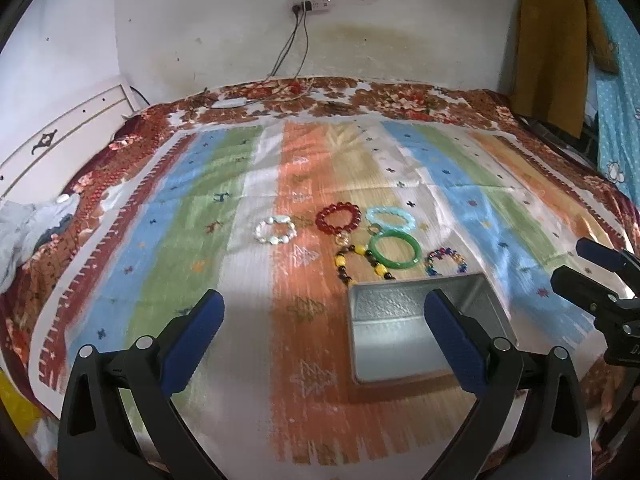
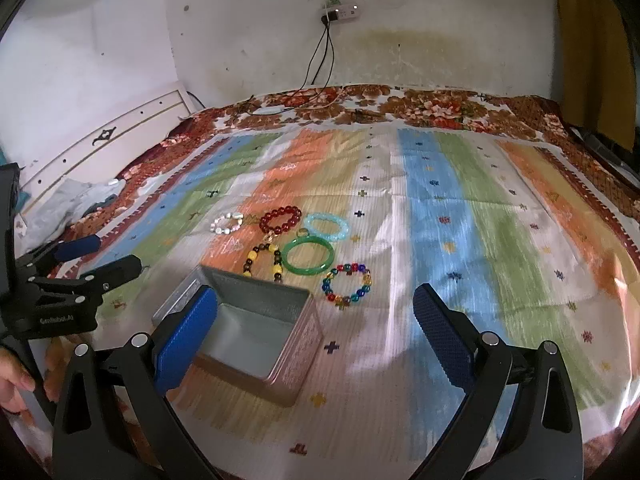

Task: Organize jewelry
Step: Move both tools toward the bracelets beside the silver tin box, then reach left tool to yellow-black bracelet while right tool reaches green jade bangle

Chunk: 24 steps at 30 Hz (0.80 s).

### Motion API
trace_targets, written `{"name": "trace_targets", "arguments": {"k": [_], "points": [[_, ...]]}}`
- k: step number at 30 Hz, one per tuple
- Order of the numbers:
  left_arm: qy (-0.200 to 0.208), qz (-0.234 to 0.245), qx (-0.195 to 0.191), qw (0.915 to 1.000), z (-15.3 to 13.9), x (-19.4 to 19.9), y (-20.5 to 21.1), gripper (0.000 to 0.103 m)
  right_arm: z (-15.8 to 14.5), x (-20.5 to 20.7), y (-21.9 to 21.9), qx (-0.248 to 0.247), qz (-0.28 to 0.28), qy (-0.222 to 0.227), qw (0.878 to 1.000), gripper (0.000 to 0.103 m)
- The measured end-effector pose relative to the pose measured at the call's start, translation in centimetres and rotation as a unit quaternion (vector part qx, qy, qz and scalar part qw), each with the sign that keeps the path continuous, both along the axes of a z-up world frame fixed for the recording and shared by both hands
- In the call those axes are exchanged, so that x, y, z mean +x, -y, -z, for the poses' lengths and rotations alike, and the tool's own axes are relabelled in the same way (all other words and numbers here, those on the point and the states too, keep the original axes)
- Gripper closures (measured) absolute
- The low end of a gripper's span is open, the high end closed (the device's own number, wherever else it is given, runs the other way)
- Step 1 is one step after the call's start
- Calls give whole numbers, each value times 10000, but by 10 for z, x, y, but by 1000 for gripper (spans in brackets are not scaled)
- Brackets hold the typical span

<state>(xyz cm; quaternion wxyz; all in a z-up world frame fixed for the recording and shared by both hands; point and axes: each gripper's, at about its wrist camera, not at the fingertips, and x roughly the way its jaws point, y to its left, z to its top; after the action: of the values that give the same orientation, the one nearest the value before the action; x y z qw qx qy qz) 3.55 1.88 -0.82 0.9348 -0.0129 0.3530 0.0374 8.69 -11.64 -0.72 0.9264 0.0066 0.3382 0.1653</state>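
Nearest, both tools — left tool point(image 1: 324, 312) and right tool point(image 2: 316, 312) — hang above the bed with fingers spread wide, nothing between them.

Tin box point(image 2: 256, 328): open, empty, thin metal walls; stands on the striped cloth point(image 2: 460, 216) just ahead of the tools. Probably light and likely to slide if nudged.

Rainbow bead bracelet point(image 2: 347, 284): just beside the box's far right corner. Looks strung on cord, so floppy; best pinched across one side of the loop.

Yellow and brown bead strand point(image 2: 264, 262): lies open-ended, its near end at the box's back wall. Limp, would dangle; take it near the middle.

Green bangle point(image 2: 308, 258): one rigid ring, touching the strand. Glossy, probably slick and breakable — grip squarely across the band, set down gently.

Pale blue bracelet point(image 2: 326, 226): beyond the bangle, translucent; stiff or stretchy, cannot tell.

Red bead bracelet point(image 2: 281, 218): large glassy beads with a small charm hanging toward the strand. Heavier-looking; pinch between beads.

White bead bracelet point(image 2: 227, 223): farthest left, apart from the rest, irregular beads, easy to reach alone.
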Motion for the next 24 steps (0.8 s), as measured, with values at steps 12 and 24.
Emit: {"name": "trace_targets", "arguments": {"k": [12,24], "points": [[-169,177,-49,9997,1,26,2,5,-2,15,-6,-4,-150,-64,9999,4],[-376,143,-66,9992,4,47,0,5,-2,40,-14,32,-344,-291,9990,4]]}}
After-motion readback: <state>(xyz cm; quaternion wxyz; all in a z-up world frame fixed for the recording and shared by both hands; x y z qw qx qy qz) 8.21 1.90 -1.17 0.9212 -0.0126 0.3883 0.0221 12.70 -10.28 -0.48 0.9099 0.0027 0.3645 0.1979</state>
